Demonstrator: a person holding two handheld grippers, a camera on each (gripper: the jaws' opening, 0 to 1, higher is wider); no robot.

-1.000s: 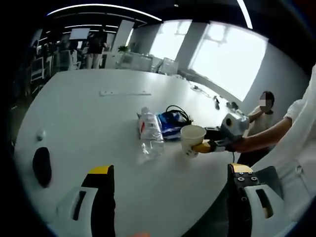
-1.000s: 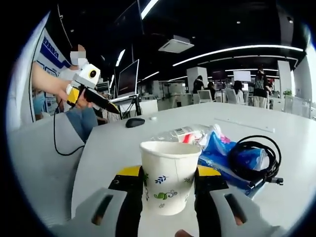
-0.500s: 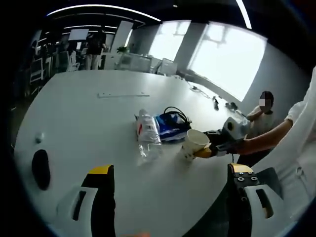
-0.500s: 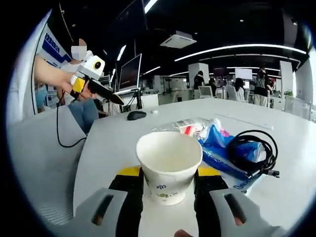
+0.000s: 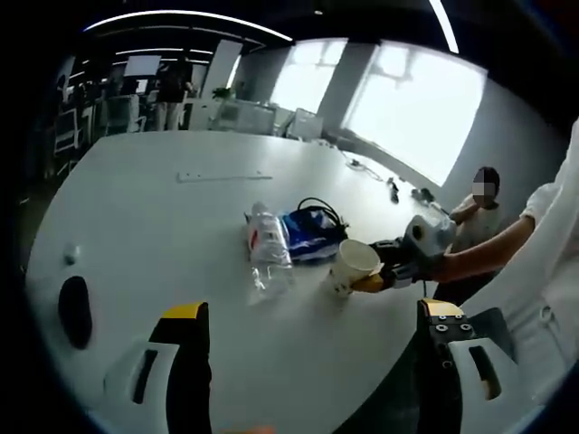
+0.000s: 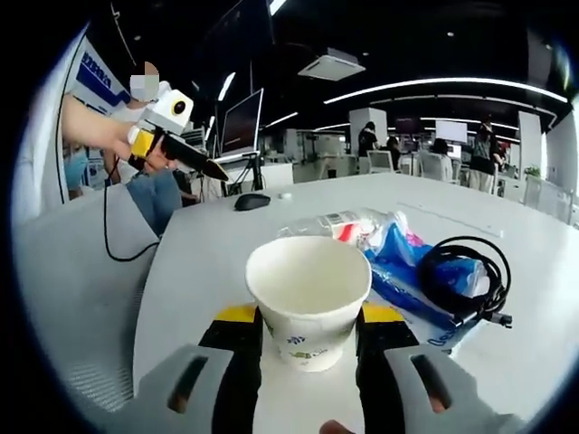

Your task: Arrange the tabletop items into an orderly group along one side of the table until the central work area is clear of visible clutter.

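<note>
White paper cup with a small leaf print (image 6: pixel 308 298) sits clenched between the right gripper (image 6: pixel 308 336)'s 2 yellow-tipped jaws, tilted mouth-forward, just beside the blue plastic packet (image 6: pixel 412 289), coiled black cable (image 6: pixel 463 282) and clear plastic bottle (image 6: pixel 339 226). Level it before setting down beside them, I judge, gently. Left gripper (image 5: pixel 312 362) hangs released, holding nothing.

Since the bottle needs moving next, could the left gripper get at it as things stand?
Probably yes: the left gripper is open and holds nothing, and bare table lies between it and the plastic bottle, lying on its side.
</note>
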